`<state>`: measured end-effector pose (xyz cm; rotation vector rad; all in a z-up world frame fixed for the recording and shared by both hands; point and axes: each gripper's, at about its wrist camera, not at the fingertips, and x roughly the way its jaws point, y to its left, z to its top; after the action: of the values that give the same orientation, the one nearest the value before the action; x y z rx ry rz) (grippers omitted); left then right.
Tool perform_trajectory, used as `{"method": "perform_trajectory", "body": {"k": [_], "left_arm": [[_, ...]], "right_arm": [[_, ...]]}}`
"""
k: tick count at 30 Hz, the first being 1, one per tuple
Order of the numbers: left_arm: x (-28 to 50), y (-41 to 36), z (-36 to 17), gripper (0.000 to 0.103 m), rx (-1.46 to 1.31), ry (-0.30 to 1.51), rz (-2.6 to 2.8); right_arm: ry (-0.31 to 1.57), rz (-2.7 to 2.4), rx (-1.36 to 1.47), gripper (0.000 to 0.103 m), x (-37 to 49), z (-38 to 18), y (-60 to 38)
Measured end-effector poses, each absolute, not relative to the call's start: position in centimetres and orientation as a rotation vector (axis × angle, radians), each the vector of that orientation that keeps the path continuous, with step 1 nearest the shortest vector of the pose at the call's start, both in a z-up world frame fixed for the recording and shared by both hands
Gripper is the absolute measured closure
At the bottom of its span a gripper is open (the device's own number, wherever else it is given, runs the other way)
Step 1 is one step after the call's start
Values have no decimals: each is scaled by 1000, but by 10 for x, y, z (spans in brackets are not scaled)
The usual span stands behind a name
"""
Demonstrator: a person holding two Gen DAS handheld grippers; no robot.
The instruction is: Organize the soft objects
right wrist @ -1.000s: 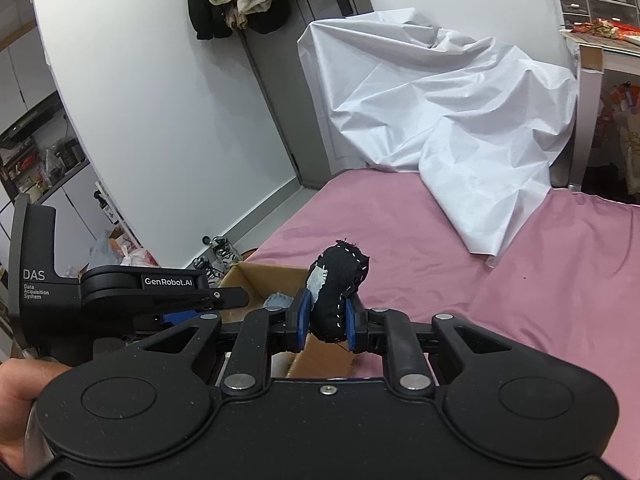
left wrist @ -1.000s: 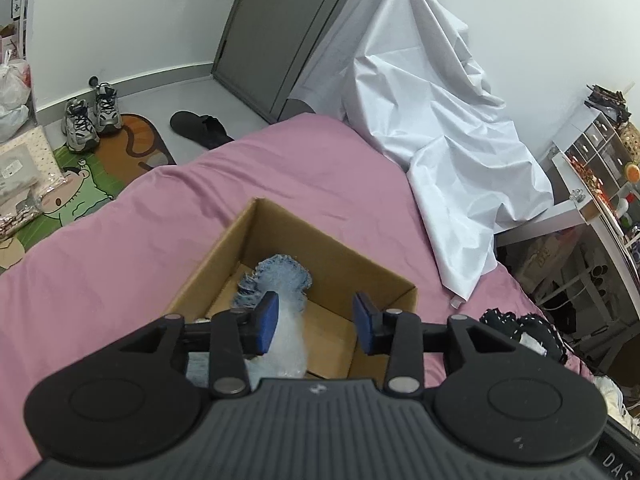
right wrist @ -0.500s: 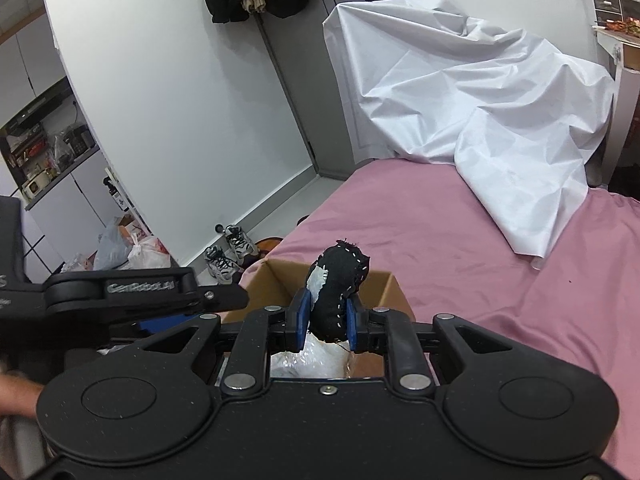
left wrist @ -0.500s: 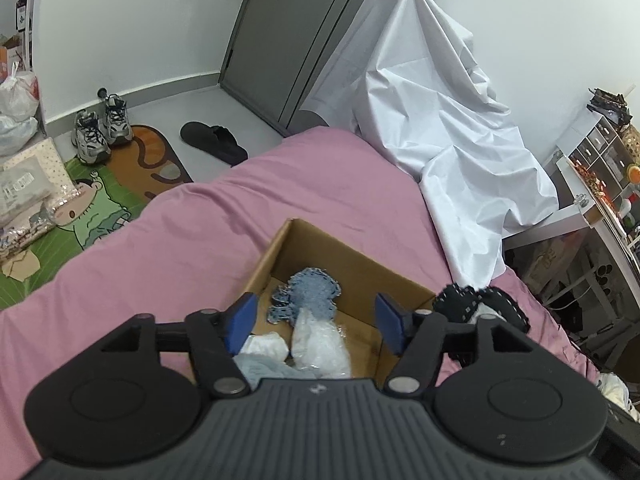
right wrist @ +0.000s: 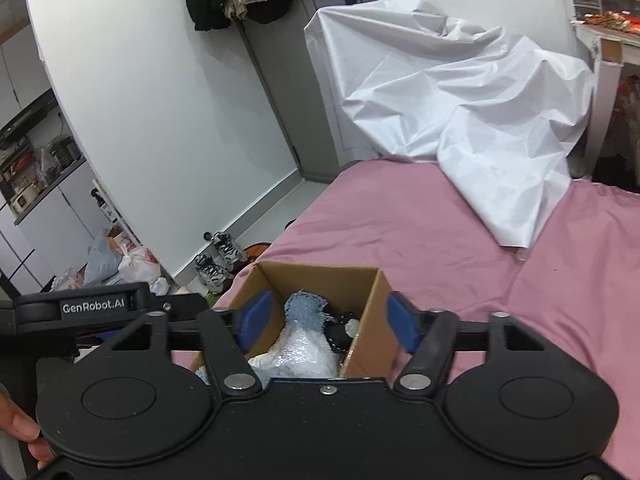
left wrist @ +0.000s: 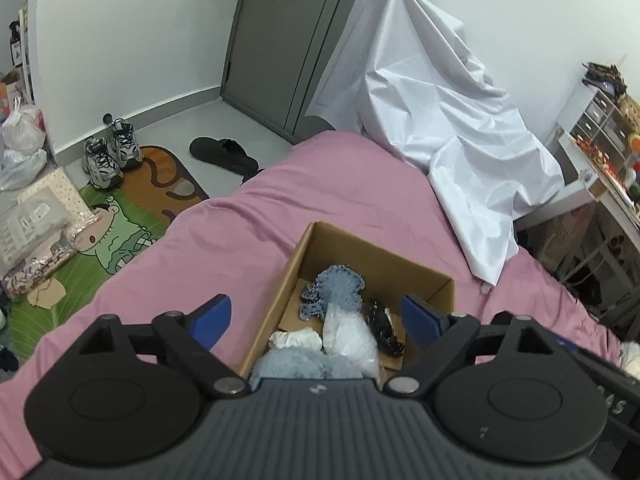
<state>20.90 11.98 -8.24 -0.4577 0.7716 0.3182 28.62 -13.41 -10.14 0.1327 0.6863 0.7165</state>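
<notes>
The left gripper (left wrist: 316, 316) is held above the near end of the cardboard box (left wrist: 416, 270), its jaws opening with nothing between the blue pads; the right gripper (right wrist: 326, 322) hangs over the same box from its other side, its jaws also opening, and nothing is pressed by its pads either. Both are thus released. Inside the box, just ahead of and below the left gripper, a frayed blue denim piece (left wrist: 336, 290) is seen toward the far wall, a crinkled clear plastic bundle (left wrist: 350, 336) nearer the pads, a white cloth (left wrist: 296, 338) to the left of that bundle, a pale blue fluffy item (left wrist: 288, 364) closest of all, and a black stitched item (left wrist: 382, 326) lying against the box's right wall, beside the left gripper's right pad. In the right wrist view the black stitched item (right wrist: 340, 332) is found just below the gap of the pads. Trouble can be expected if either gripper is lowered while spread this wide: a box wall could be caught and the box dragged or tipped on the soft pink bedcover (left wrist: 240, 232). The two grippers are crowded over one small opening, so a knock between them is likely if either is swung across. A further pale soft item (left wrist: 630, 354) at the picture's right edge is too cut off to be identified
</notes>
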Motion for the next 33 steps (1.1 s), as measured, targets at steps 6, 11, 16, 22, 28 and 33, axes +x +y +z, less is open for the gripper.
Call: {"method": "perform_trajectory", "body": {"k": [6, 11, 16, 22, 28, 33], "left_arm": [[200, 110, -72, 8, -426, 773, 308], [192, 99, -60, 3, -390, 748, 306], [189, 90, -47, 2, -374, 741, 302], [180, 78, -43, 1, -351, 760, 314], [172, 70, -37, 1, -339, 756, 318], [162, 61, -32, 1, -325, 754, 313]], "right_arm": [[674, 700, 162, 11, 282, -95, -153], [684, 689, 191, 0, 280, -94, -170], [709, 682, 217, 0, 275, -95, -184], [690, 704, 205, 0, 266, -89, -195], [683, 709, 195, 0, 257, -83, -206], [673, 723, 192, 0, 249, -78, -217]]}}
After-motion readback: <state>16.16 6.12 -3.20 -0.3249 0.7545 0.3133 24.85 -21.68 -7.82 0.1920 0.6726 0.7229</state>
